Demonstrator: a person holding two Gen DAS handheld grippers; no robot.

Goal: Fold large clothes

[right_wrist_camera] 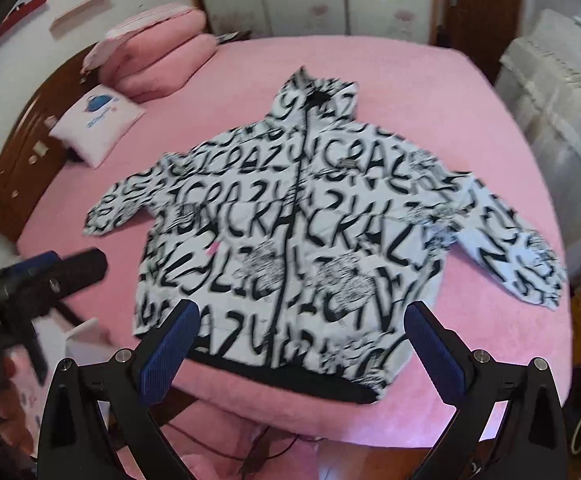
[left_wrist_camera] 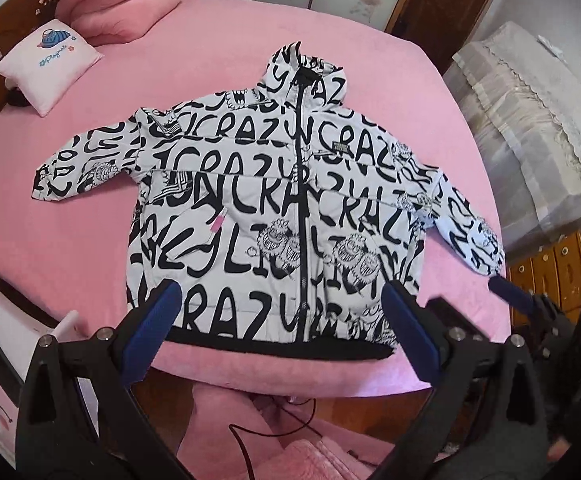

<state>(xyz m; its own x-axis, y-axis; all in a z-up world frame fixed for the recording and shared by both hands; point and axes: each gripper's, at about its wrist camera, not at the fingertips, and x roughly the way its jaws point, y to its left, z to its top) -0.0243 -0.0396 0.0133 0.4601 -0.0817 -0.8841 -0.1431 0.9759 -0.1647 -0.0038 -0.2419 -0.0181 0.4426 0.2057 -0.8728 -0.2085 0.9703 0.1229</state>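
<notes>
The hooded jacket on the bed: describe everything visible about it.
The hooded jacket is white, covered in black graffiti lettering and cartoon figures, with a black front zipper closed to the collar and a black hem band. The fabric looks smooth and lightly padded. It lies face up, flat and unfolded on the pink bedsheet, hood toward the far side, both sleeves spread outward and angled down, hem near the bed's near edge. A small pink tag sits on its front. Neither gripper touches it.

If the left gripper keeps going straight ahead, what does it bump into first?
Probably the jacket: the open left gripper points at its lower front near the black hem. Depth is unclear.
</notes>
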